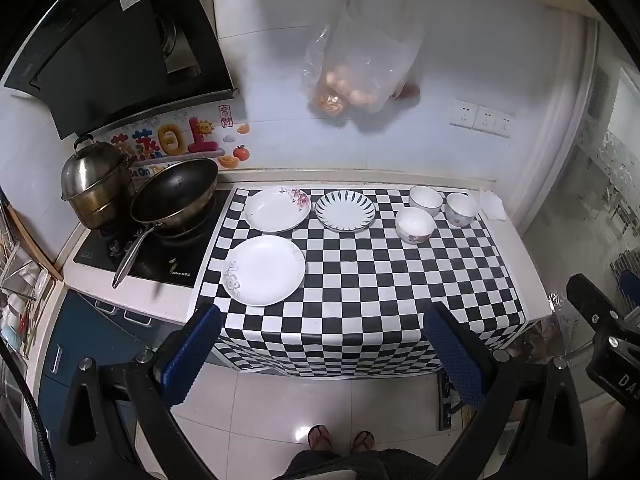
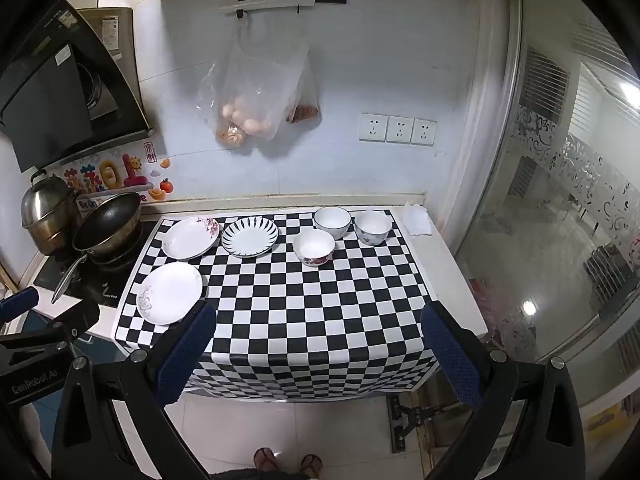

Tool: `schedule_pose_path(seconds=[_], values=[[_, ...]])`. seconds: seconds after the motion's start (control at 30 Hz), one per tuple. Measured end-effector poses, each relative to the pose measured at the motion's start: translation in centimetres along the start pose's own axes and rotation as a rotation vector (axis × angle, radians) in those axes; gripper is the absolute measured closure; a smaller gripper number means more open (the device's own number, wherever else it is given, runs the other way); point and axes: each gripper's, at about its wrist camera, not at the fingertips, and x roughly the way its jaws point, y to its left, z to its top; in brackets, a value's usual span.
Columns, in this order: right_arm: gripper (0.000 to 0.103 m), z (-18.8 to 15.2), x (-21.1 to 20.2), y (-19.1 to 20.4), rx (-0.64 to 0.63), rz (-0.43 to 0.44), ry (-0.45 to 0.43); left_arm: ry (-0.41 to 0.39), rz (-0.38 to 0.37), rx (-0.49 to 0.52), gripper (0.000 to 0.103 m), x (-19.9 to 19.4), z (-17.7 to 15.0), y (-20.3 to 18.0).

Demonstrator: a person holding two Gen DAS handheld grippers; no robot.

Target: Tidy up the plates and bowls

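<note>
Three plates lie on the checkered counter (image 1: 360, 280): a large white plate (image 1: 265, 270) at front left, a pink-flowered plate (image 1: 277, 209) behind it, and a blue-striped plate (image 1: 345, 211) in the middle. Three bowls stand at back right: a flowered bowl (image 1: 415, 225), a blue-rimmed bowl (image 1: 425, 199) and another flowered bowl (image 1: 461, 209). My left gripper (image 1: 320, 332) is open and empty, above the counter's front edge. My right gripper (image 2: 318, 332) is open and empty, also held before the front edge. The same plates (image 2: 170, 293) and bowls (image 2: 314, 247) show in the right wrist view.
A wok (image 1: 174, 194) and a steel pot (image 1: 96, 184) sit on the stove at left. A bag of eggs (image 1: 356, 76) hangs on the wall. A white cloth (image 1: 493, 205) lies at the counter's back right corner. A glass door (image 2: 560, 220) stands at right.
</note>
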Motion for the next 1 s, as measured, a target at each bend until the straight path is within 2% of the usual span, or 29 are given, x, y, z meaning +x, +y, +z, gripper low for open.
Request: schedule_pose_path(seconds=[0.2, 0.53, 1.0], values=[[0.0, 0.0, 0.2, 0.1, 0.004, 0.008, 0.005, -0.013, 0.004, -0.001, 0.0, -0.1, -0.6, 0.3], [0.0, 1.1, 0.0, 0.0, 0.004, -0.002, -0.004, -0.002, -0.006, -0.019, 0.0, 0.1, 0.6, 0.7], [0.0, 0.7, 0.2, 0.1, 0.016, -0.013, -0.002, 0.003, -0.008, -0.022, 0.0, 0.1, 1.1, 0.9]])
